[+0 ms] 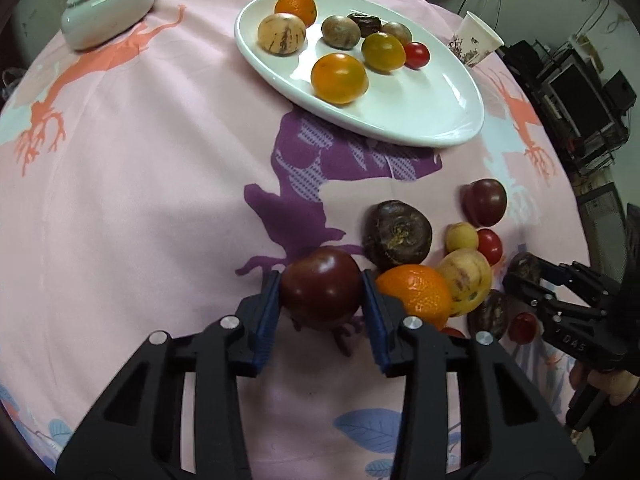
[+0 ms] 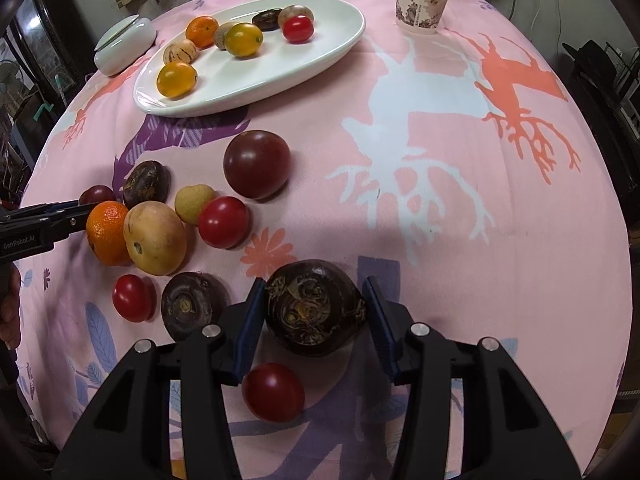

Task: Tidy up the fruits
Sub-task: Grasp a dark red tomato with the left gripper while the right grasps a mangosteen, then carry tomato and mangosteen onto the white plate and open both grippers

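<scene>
Clamping a dark red tomato just above the pink tabletop, the left gripper sits beside loose fruit. Close by, the right gripper squeezes a dark water chestnut. Behind, a white plate holds sorted fruit.

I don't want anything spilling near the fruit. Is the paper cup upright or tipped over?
Upright. The paper cup stands on its narrow base on the pink tablecloth, open mouth up. Its contents cannot be seen.
</scene>
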`<move>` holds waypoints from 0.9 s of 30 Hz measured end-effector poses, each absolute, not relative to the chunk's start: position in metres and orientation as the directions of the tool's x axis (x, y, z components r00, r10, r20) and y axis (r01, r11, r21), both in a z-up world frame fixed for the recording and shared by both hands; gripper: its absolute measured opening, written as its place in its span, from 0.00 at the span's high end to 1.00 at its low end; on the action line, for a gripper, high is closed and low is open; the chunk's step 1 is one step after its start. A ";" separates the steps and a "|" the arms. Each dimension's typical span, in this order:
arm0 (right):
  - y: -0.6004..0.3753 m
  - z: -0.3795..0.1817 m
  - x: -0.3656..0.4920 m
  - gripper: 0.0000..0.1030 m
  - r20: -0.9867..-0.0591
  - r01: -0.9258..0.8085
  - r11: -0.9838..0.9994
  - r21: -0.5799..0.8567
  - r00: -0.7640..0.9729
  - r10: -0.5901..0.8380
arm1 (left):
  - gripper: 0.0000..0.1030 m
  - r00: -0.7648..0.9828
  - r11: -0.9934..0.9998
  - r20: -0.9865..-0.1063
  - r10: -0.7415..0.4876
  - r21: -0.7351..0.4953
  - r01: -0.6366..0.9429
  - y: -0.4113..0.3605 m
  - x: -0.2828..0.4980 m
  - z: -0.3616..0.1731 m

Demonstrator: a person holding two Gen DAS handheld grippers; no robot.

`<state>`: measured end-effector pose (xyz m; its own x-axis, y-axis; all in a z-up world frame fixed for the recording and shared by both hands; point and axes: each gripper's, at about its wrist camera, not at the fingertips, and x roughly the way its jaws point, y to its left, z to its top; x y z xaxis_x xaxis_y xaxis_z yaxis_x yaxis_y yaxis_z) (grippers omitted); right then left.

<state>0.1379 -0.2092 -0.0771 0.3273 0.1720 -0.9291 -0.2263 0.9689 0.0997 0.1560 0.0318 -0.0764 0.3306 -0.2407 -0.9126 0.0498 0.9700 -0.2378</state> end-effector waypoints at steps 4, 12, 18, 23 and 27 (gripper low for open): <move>-0.207 -0.074 0.138 0.53 -0.927 -0.226 0.968 0.107 0.330 0.179 | 0.62 0.313 0.967 -0.918 -0.245 -0.254 0.012 0.036 0.155 -0.076; -0.210 -0.052 0.139 0.53 -0.906 -0.231 0.965 0.123 0.371 0.204 | 0.62 0.345 0.958 -0.902 -0.259 -0.286 -0.029 0.047 0.149 -0.054; -0.215 -0.033 0.142 0.52 -0.885 -0.227 0.962 0.151 0.402 0.233 | 0.62 0.411 0.956 -0.871 -0.271 -0.294 0.008 0.046 0.148 -0.019; -0.219 -0.008 0.150 0.52 -0.853 -0.235 0.955 0.181 0.446 0.271 | 0.62 0.459 0.955 -0.843 -0.280 -0.293 0.043 0.042 0.156 0.010; -0.218 0.012 0.163 0.52 -0.823 -0.250 0.948 0.196 0.484 0.298 | 0.62 0.490 0.957 -0.826 -0.279 -0.282 0.069 0.038 0.170 0.027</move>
<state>0.1628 -0.2184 0.0124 0.4839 0.2977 -0.8229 -0.2496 0.9482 0.1963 0.1698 0.0384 0.0273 0.4895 -0.2786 -0.8263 0.0694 0.9570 -0.2816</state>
